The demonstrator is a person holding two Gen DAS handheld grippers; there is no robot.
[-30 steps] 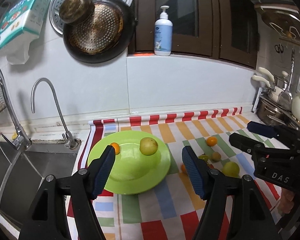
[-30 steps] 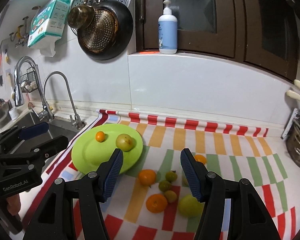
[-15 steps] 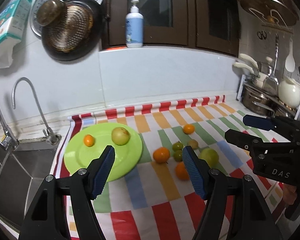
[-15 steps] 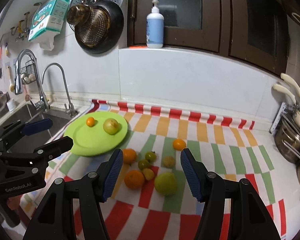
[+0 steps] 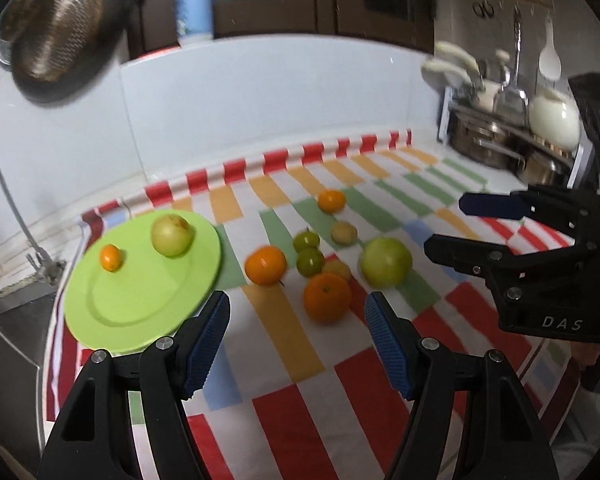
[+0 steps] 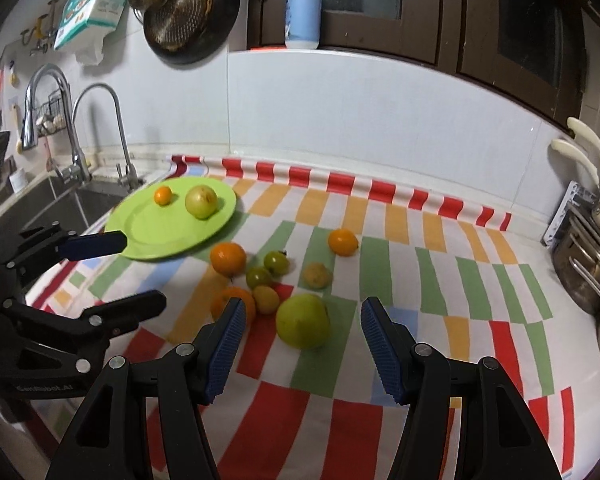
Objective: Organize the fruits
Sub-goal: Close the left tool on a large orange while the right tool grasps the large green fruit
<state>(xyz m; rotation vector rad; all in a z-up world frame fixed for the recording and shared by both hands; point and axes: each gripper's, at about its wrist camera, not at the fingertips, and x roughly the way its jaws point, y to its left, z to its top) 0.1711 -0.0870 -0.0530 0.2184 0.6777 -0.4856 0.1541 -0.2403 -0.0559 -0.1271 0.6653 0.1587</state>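
Observation:
A green plate (image 5: 140,300) (image 6: 148,236) holds a small orange (image 5: 111,257) and a yellowish apple (image 5: 172,235). Several loose fruits lie on the striped cloth to its right: oranges (image 5: 326,297) (image 5: 265,265) (image 5: 331,201), small green tomatoes (image 5: 309,261), and a big green apple (image 5: 385,261) (image 6: 303,321). My left gripper (image 5: 298,334) is open and empty, just short of the nearest orange. My right gripper (image 6: 300,338) is open and empty, with the big green apple close in front of its jaws.
A sink (image 6: 40,204) with two taps (image 6: 100,128) lies left of the plate. Pots in a dish rack (image 5: 500,144) stand at the right end of the counter. A pan (image 6: 188,4) hangs on the wall and a soap bottle (image 6: 303,8) stands on the ledge.
Both grippers moved right and closer to the loose fruits; the left view swung from the plate toward the fruit cluster. Both stayed open and empty.

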